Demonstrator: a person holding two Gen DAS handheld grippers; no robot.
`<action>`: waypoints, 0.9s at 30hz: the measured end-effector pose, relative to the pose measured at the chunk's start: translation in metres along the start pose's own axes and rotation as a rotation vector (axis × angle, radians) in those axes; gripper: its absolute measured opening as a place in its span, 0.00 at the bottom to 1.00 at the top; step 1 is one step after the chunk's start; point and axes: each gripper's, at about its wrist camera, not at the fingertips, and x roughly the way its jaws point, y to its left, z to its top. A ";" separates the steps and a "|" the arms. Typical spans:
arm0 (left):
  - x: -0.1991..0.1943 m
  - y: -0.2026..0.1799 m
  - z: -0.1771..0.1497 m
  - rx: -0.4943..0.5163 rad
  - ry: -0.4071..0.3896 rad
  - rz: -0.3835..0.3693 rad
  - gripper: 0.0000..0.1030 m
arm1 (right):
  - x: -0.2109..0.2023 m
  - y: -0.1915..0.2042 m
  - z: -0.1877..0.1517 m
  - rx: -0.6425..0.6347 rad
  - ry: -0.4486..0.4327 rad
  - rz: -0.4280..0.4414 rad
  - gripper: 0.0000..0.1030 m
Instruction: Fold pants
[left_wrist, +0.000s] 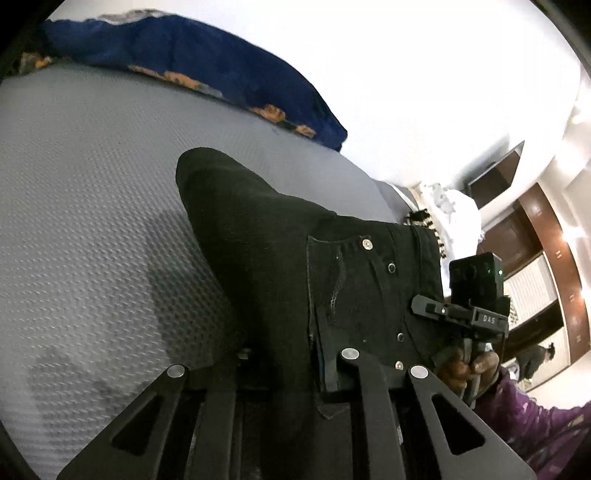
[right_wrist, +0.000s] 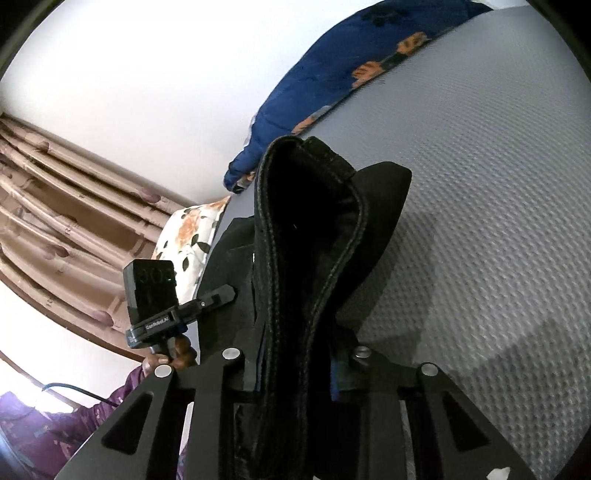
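Note:
Black pants (left_wrist: 266, 240) hang lifted above the grey bed, a riveted pocket (left_wrist: 351, 288) facing the left wrist camera. My left gripper (left_wrist: 295, 369) is shut on the cloth near that pocket, and the fabric covers its fingertips. At the waistband edge on the right, my right gripper (left_wrist: 424, 308) also pinches the pants. In the right wrist view a thick stitched band of the pants (right_wrist: 306, 221) runs up from between the fingers of my right gripper (right_wrist: 299, 365), which is shut on it. The left gripper (right_wrist: 221, 295) holds the same garment at the left.
The textured grey mattress (left_wrist: 92, 184) spreads below and left. A blue flowered blanket (left_wrist: 203, 62) lies along its far edge, a floral pillow (right_wrist: 188, 236) by the curtain (right_wrist: 55, 203). A person's hand (left_wrist: 469, 365) and purple sleeve (left_wrist: 535, 424) show at the right.

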 end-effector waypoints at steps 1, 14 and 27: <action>-0.004 0.002 0.003 -0.003 -0.008 0.003 0.14 | 0.002 0.002 0.003 -0.006 0.001 0.005 0.23; -0.054 0.013 0.067 0.040 -0.119 0.109 0.14 | 0.060 0.055 0.074 -0.119 0.022 0.035 0.22; -0.048 0.057 0.148 0.087 -0.150 0.207 0.14 | 0.125 0.069 0.154 -0.177 0.036 0.010 0.22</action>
